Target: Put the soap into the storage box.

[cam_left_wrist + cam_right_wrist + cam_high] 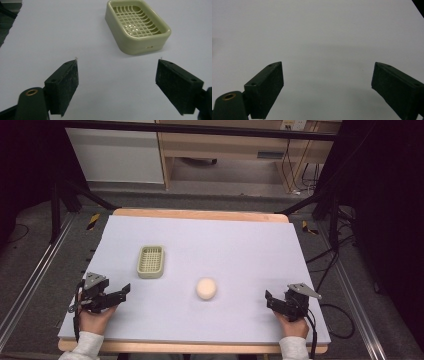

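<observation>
The soap (206, 288) lies loose at mid-table, with the dish (151, 261) at its 10 o'clock, a little apart. Both grippers rest near the table's front edge. The left gripper (116, 296) has its jaws spread wide, holding nothing, and so does the right gripper (272, 301). The likely step is picking up the soap: bring the right gripper in low from 3 o'clock, straddle the soap's middle, and close gently, since the rounded bar could squirt out. The left gripper faces the dish (137, 26) and could steady it.

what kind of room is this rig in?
Probably a lab or data-collection workspace: a table under a plain white sheet, dark metal frame bars around it, loose cables on the floor, and handheld camera tongs.
</observation>
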Motion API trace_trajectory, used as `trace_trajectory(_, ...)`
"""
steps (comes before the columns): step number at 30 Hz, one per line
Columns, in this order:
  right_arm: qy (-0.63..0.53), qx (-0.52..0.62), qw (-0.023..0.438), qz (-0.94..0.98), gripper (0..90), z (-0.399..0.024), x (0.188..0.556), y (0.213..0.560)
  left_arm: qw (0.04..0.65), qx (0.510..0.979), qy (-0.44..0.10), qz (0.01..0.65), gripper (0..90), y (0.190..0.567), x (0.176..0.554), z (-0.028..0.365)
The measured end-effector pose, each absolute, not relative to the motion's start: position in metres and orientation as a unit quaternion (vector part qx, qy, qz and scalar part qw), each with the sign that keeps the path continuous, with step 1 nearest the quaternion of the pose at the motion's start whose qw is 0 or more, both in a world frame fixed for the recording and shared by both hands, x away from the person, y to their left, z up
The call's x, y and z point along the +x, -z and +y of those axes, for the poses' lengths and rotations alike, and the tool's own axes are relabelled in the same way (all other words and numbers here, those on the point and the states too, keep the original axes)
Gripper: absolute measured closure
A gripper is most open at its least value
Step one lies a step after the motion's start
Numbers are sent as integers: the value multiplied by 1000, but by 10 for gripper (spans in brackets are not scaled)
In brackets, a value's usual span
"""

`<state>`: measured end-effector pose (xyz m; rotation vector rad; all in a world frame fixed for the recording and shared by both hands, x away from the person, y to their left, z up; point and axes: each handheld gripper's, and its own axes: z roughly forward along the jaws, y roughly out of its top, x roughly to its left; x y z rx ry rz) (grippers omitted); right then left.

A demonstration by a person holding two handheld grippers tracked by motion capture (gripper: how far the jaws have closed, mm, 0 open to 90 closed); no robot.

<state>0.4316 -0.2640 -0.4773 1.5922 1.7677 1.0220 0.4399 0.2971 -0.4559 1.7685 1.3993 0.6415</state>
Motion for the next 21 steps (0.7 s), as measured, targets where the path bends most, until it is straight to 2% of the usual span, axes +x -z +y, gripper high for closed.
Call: trace_trajectory(21,-374,584,264,670,115,-259,431,479,395,717,-247,519,178,451,432,275)
